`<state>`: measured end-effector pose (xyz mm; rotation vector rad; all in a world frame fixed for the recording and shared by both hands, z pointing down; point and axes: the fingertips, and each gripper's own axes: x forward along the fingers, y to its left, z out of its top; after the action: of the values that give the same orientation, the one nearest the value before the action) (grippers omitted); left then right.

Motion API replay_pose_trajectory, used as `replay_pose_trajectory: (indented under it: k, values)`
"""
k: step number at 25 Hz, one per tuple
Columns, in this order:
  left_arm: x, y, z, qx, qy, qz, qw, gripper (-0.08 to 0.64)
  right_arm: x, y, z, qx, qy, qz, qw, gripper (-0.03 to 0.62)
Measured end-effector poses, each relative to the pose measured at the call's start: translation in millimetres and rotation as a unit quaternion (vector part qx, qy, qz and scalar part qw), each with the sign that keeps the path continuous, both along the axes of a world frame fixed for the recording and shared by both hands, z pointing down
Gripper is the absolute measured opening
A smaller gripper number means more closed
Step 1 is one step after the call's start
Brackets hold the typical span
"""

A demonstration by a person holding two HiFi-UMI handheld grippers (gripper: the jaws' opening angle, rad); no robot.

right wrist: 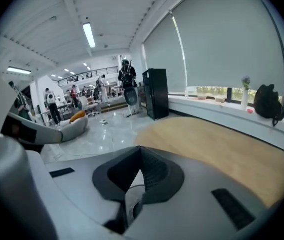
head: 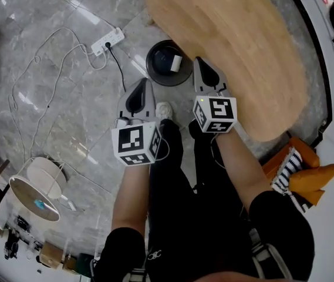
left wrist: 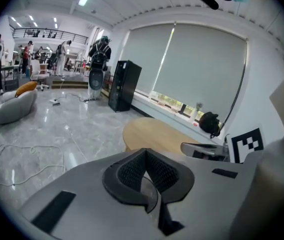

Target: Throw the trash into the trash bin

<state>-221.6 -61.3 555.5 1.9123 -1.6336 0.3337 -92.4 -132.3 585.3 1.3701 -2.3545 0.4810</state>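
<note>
In the head view a dark round trash bin (head: 157,75) stands on the marble floor by the wooden table's edge, with a white piece of trash (head: 176,63) lying inside it. My left gripper (head: 147,81) is held just below and left of the bin, jaws together with nothing between them. My right gripper (head: 199,60) hovers at the bin's right rim, over the table edge, also shut and empty. In the left gripper view the left gripper (left wrist: 146,151) has its dark pads meeting, and so does the right gripper (right wrist: 139,148) in its own view.
The oval wooden table (head: 231,46) fills the upper right. A white power strip (head: 107,41) and cables trail across the floor to the left. A lamp (head: 35,188) lies at lower left, orange cushions (head: 310,172) at right. The person's legs stand below the grippers.
</note>
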Motion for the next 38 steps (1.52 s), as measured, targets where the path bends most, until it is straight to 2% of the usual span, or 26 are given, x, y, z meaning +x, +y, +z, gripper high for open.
replay_pose_trajectory:
  k: [5, 9, 14, 18, 24, 30, 33, 38]
  values:
    - [21.9, -18.6, -92.6, 0.04, -0.002, 0.02, 0.999, 0.012, 29.9, 0.4, -122.8, 0.041, -0.031, 0.043, 0.998, 0.011]
    - [41.7, -30.5, -184.5, 0.076, -0.018, 0.05, 0.9956, 0.012, 56.5, 7.4, -225.8, 0.092, -0.03, 0.08, 0.992, 0.011]
    - [71.2, -37.6, -303.1, 0.14, -0.003, 0.096, 0.9854, 0.012, 86.5, 19.7, -343.4, 0.158, -0.03, 0.115, 0.98, 0.011]
    - [92.9, -31.8, -381.2, 0.179, -0.003, 0.126, 0.9757, 0.012, 115.1, 36.3, -414.0, 0.195, -0.04, 0.148, 0.969, 0.011]
    - [125.7, -7.8, -444.5, 0.209, -0.024, 0.158, 0.9648, 0.012, 162.5, 67.0, -479.8, 0.223, -0.057, 0.195, 0.953, 0.011]
    - [163.4, -2.7, -469.8, 0.233, -0.023, 0.185, 0.9545, 0.012, 175.0, 74.1, -514.1, 0.261, -0.061, 0.18, 0.946, 0.011]
    - [167.3, 10.9, -496.1, 0.241, -0.018, 0.19, 0.9515, 0.012, 171.2, 89.0, -539.7, 0.269, -0.063, 0.173, 0.945, 0.012]
    - [166.8, 22.4, -510.6, 0.258, -0.018, 0.19, 0.9471, 0.012, 171.2, 103.9, -548.4, 0.279, -0.063, 0.169, 0.943, 0.011]
